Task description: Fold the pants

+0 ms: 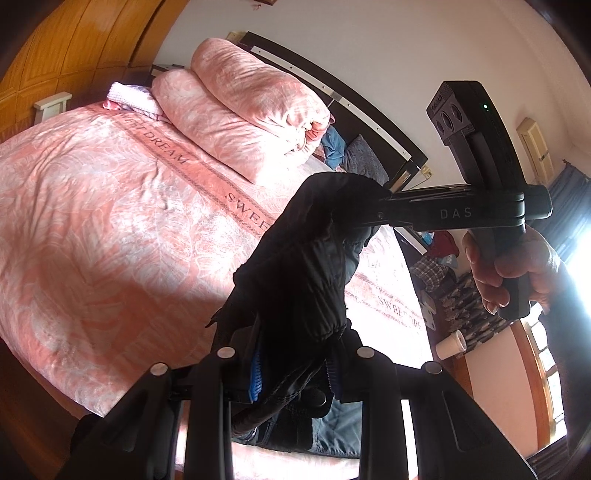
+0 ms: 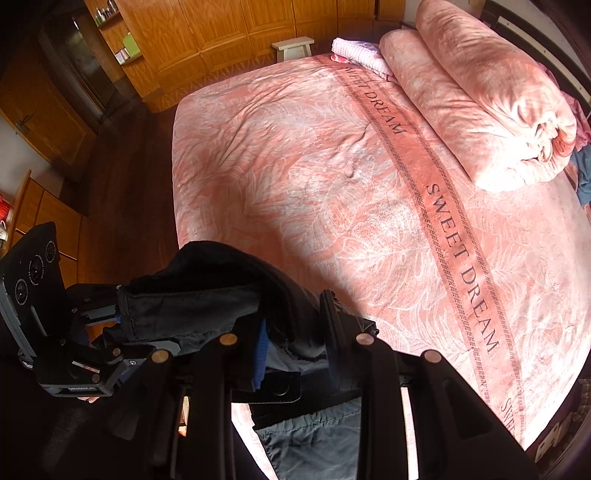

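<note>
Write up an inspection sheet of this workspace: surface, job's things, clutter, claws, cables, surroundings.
Surface: bed with pink printed cover.
Job's things: dark pants lifted above the bed, stretched between both claws.
Clutter: rolled pink duvet, folded pink cloth, blue garment by the headboard.
Claws: left claw and right claw each shut on pants.
Cables: nothing seen.
Surroundings: wooden wardrobe, white stool, paper cup.

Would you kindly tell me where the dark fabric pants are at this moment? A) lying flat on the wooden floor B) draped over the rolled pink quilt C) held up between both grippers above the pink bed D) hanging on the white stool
C: the dark fabric pants are clamped in the left gripper and the right gripper, lifted over the pink bed.
</note>
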The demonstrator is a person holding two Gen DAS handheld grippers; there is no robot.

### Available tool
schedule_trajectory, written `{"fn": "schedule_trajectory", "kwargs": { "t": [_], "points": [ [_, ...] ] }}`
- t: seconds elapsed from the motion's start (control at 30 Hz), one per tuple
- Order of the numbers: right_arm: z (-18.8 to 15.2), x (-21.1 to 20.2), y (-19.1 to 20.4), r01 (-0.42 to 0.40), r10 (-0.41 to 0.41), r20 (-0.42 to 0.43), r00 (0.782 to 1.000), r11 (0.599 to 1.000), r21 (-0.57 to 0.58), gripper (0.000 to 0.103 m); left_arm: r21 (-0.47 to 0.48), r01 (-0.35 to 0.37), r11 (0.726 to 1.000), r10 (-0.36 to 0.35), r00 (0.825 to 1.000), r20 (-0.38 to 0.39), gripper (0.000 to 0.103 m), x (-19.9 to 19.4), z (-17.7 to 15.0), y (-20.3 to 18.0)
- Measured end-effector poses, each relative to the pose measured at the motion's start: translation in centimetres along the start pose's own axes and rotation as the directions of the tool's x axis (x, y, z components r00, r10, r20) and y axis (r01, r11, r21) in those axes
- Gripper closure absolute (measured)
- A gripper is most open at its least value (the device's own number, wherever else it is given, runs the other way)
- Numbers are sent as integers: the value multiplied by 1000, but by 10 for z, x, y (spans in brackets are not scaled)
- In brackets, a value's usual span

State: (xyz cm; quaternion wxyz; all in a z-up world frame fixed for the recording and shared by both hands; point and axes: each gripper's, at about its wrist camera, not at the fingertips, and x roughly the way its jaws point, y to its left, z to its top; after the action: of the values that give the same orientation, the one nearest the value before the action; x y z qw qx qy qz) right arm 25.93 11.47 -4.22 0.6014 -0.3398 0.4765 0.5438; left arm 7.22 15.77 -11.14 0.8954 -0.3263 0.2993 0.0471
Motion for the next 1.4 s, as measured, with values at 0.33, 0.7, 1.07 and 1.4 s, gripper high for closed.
{"fn": "schedule_trajectory", "kwargs": {
  "t": [0.33,0.7,1.07,1.4],
  "points": [
    [-36,-31,-1,31,-33,47,998,999,38,78,96,9,995,-7,1000,-21,76,-6,-11,-43],
    [-82,-64,-9,72,-80,87,993,993,89,78,199,29,980,-21,999,-43,76,-8,-25,-91],
    [-127,-82,-23,115,-130,92,987,982,149,78,282,62,957,-41,996,-81,76,1,-45,-134],
    [-157,-87,-34,170,-184,72,980,973,159,78,349,83,933,-44,992,-117,76,17,-60,-163]
  ]
}}
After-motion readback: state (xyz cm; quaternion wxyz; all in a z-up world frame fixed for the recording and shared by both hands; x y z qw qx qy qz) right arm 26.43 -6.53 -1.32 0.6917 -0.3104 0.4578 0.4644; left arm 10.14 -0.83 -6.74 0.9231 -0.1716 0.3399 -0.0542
